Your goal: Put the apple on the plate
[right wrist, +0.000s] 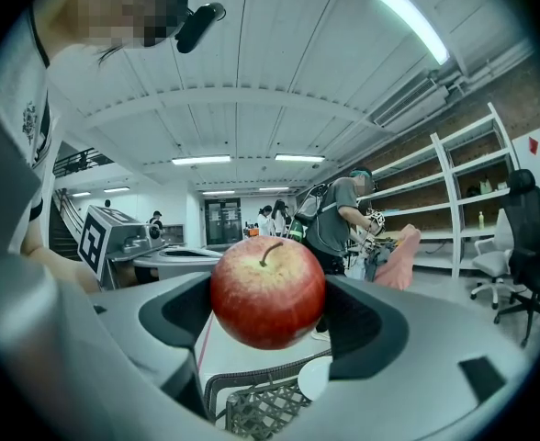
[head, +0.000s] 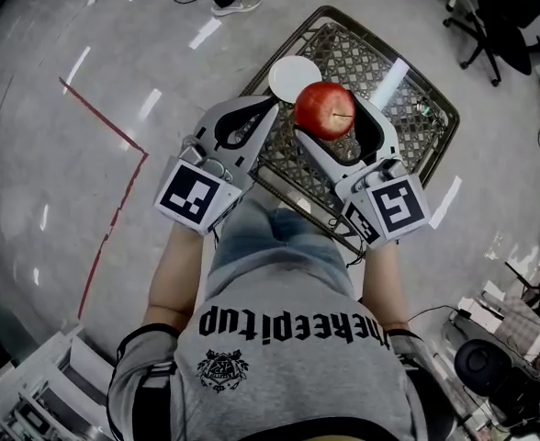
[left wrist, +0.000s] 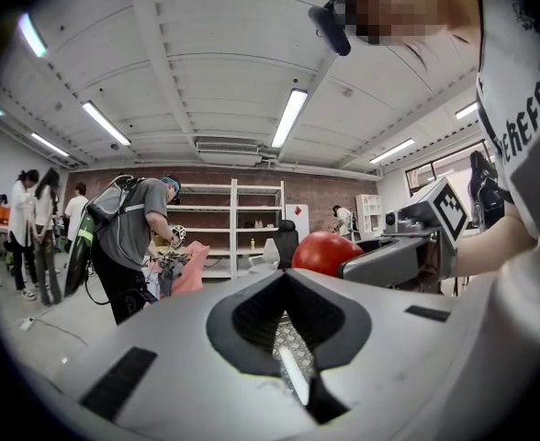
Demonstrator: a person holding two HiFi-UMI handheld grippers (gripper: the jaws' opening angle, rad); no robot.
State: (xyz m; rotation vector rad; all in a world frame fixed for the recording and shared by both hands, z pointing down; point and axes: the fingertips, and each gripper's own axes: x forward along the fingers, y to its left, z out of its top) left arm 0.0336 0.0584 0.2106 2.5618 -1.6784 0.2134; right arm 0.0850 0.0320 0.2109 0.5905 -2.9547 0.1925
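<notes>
A red apple (head: 325, 110) is held up in the air by my right gripper (head: 328, 122), which is shut on it; in the right gripper view the apple (right wrist: 268, 292) sits stem-up between the jaws. Below it lies a round white plate (head: 291, 76) at the far left corner of a wire mesh basket (head: 408, 99); the plate (right wrist: 314, 378) shows under the apple. My left gripper (head: 271, 108) is shut with nothing in it, just left of the apple. From the left gripper view the apple (left wrist: 327, 251) appears past the joined jaw tips.
The basket stands on a grey floor marked with red tape (head: 114, 127). Office chairs (head: 481, 16) stand at the far right and a person's feet (head: 233, 3) beyond the basket. Several people (left wrist: 132, 237) and shelving (left wrist: 233, 223) fill the room.
</notes>
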